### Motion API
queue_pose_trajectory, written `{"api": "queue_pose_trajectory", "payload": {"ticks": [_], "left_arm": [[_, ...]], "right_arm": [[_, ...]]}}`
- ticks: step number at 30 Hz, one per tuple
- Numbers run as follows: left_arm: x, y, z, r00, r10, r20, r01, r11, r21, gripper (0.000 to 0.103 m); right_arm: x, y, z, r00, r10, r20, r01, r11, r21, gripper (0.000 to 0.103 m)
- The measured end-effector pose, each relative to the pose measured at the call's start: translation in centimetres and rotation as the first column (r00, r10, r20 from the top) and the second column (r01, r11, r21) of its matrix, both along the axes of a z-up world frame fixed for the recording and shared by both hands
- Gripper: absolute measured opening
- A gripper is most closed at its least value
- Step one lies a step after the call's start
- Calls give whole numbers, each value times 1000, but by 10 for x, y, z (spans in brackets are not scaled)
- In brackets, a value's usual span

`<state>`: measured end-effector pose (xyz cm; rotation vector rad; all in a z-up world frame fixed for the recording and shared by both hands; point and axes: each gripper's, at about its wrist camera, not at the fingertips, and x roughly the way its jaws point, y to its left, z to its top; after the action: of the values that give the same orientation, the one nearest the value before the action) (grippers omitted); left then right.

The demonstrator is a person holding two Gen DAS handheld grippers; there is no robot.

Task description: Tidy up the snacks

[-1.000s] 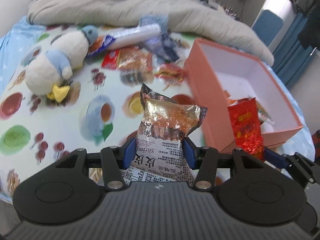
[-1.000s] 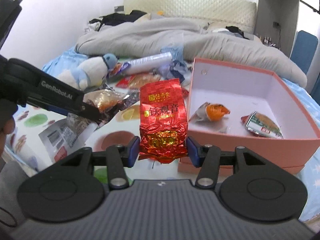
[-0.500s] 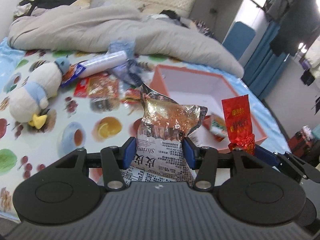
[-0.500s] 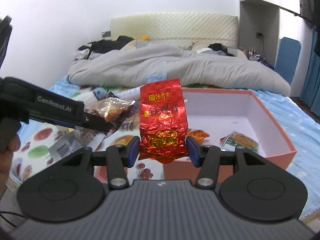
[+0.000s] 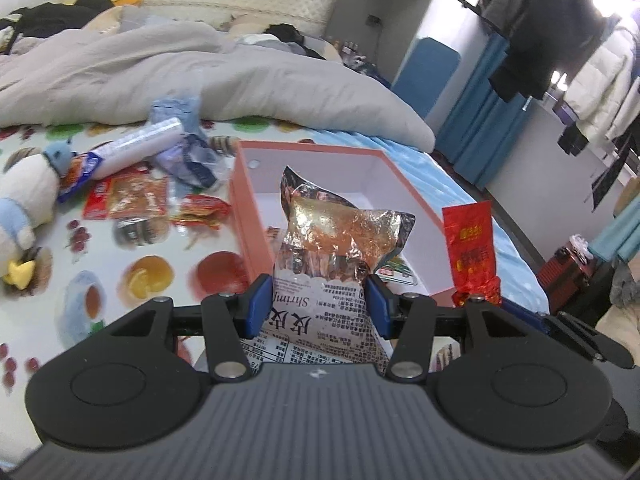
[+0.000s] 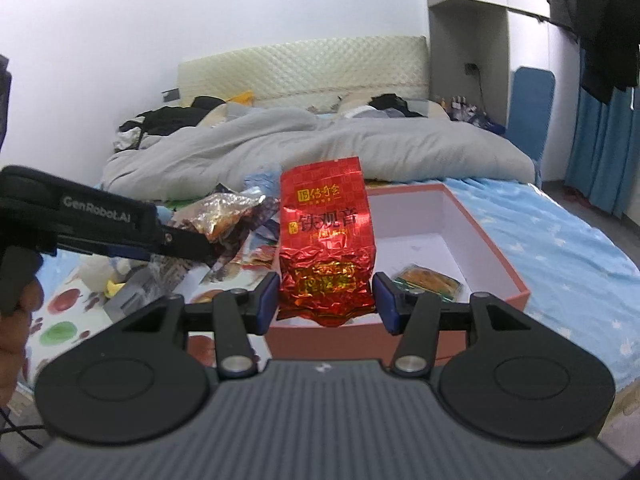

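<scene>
Crinkled foil catches the light on both packets. The left gripper (image 5: 319,307) pinches a shrimp snack bag (image 5: 324,276), paper-white below and bronze above, upright before the pink box (image 5: 256,236). The right gripper (image 6: 327,303) clamps a creased red tea pouch (image 6: 326,248) over the box's near wall, where a flat packet (image 6: 430,280), seemingly a pastry, lies.
</scene>
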<state>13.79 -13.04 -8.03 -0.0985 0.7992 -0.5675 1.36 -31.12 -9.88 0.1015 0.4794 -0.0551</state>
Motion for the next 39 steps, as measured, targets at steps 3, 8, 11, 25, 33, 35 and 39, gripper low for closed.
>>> {"api": "queue_pose_trajectory", "payload": {"ticks": [3, 8, 11, 25, 33, 35, 39], "left_arm": [[13, -16, -9, 1000, -13, -13, 13, 1000, 6, 57], [46, -41, -30, 999, -16, -39, 16, 1000, 0, 57], [69, -53, -40, 999, -14, -49, 13, 1000, -8, 57], [169, -122, -98, 989, -51, -138, 63, 994, 87, 57], [187, -136, -123, 976, -83, -202, 98, 993, 66, 60], [185, -133, -121, 973, -106, -206, 114, 993, 26, 63], [171, -129, -104, 986, -95, -138, 104, 993, 57, 70]], "right_arm": [[10, -15, -10, 1000, -10, -16, 11, 1000, 23, 54], [38, -35, -27, 999, -18, -48, 21, 999, 48, 54], [57, -44, -33, 998, -16, -59, 19, 999, 48, 54], [139, -87, -73, 985, -26, -169, 36, 998, 59, 54], [156, -98, -95, 969, -51, -243, 78, 992, 101, 56], [154, -99, -95, 969, -59, -242, 87, 991, 106, 62], [143, -91, -85, 976, -45, -212, 69, 992, 104, 62]]}}
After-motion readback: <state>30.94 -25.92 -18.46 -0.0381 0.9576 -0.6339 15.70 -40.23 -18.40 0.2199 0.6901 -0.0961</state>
